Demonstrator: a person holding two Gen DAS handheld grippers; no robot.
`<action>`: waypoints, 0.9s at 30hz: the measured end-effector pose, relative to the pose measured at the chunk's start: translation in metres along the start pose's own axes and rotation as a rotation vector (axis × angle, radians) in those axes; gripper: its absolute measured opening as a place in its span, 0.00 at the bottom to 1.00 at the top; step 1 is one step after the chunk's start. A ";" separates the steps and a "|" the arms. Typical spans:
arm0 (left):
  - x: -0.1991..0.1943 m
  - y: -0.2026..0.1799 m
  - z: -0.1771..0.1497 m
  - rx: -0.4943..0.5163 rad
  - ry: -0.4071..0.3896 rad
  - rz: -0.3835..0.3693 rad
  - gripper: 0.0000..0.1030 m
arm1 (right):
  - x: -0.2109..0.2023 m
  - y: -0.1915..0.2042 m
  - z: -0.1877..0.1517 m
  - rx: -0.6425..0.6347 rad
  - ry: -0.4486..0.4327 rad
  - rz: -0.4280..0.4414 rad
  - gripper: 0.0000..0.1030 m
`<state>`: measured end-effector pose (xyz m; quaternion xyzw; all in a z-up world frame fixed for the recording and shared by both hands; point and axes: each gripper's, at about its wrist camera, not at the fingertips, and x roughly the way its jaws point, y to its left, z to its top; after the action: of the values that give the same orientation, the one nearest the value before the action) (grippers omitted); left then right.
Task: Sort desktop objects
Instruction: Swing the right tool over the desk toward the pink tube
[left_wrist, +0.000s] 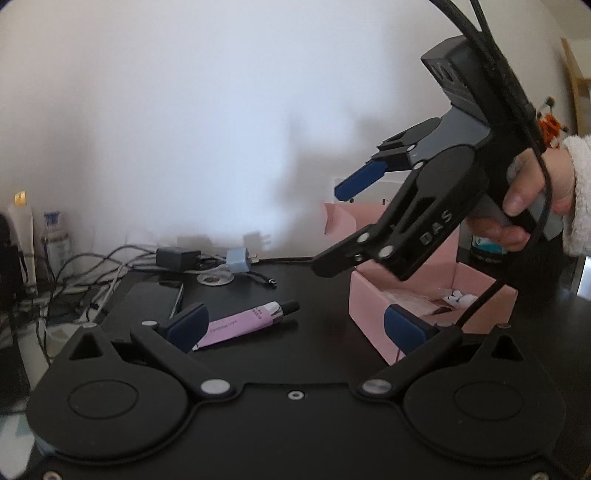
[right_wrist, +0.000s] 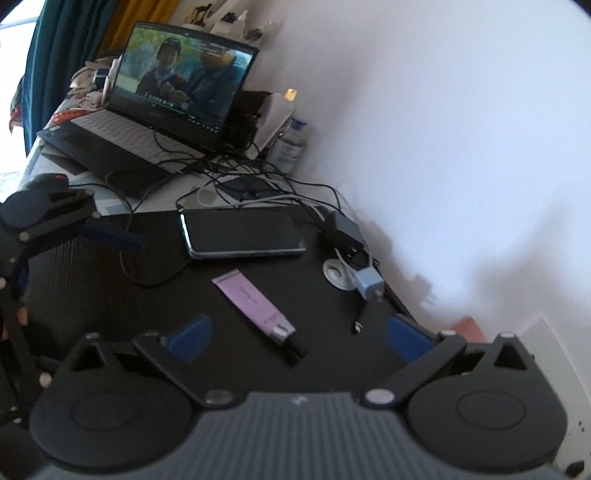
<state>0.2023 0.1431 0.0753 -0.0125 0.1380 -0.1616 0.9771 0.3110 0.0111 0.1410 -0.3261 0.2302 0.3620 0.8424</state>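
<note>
A pink tube with a black cap (left_wrist: 247, 323) (right_wrist: 255, 306) lies on the black desk mat (left_wrist: 314, 295), just ahead of both grippers. My left gripper (left_wrist: 295, 328) is open, its left pad close beside the tube's flat end. An open pink box (left_wrist: 424, 295) stands at the right with small white items inside. My right gripper (left_wrist: 328, 229), held by a hand (left_wrist: 517, 206), hangs open above the box's near-left corner. In its own view the right gripper (right_wrist: 299, 338) is open over the tube's cap end, holding nothing.
A phone (right_wrist: 243, 234) lies flat behind the tube. A blue plug (right_wrist: 369, 284), a black adapter (right_wrist: 345, 230) and a white disc (right_wrist: 336, 273) sit by the wall amid tangled cables (left_wrist: 74, 269). An open laptop (right_wrist: 177, 96) and bottles (left_wrist: 55, 236) stand farther left.
</note>
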 end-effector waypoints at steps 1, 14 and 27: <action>0.000 0.001 0.000 -0.009 0.000 0.001 1.00 | 0.005 0.000 0.004 -0.006 0.004 0.001 0.99; -0.001 0.006 0.001 -0.038 -0.003 0.052 1.00 | 0.069 0.012 0.023 -0.065 0.105 0.031 0.94; 0.000 0.013 0.003 -0.083 0.006 0.071 1.00 | 0.094 0.010 0.022 -0.071 0.151 0.018 0.92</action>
<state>0.2069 0.1556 0.0770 -0.0474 0.1477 -0.1208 0.9805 0.3665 0.0750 0.0934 -0.3798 0.2830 0.3520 0.8074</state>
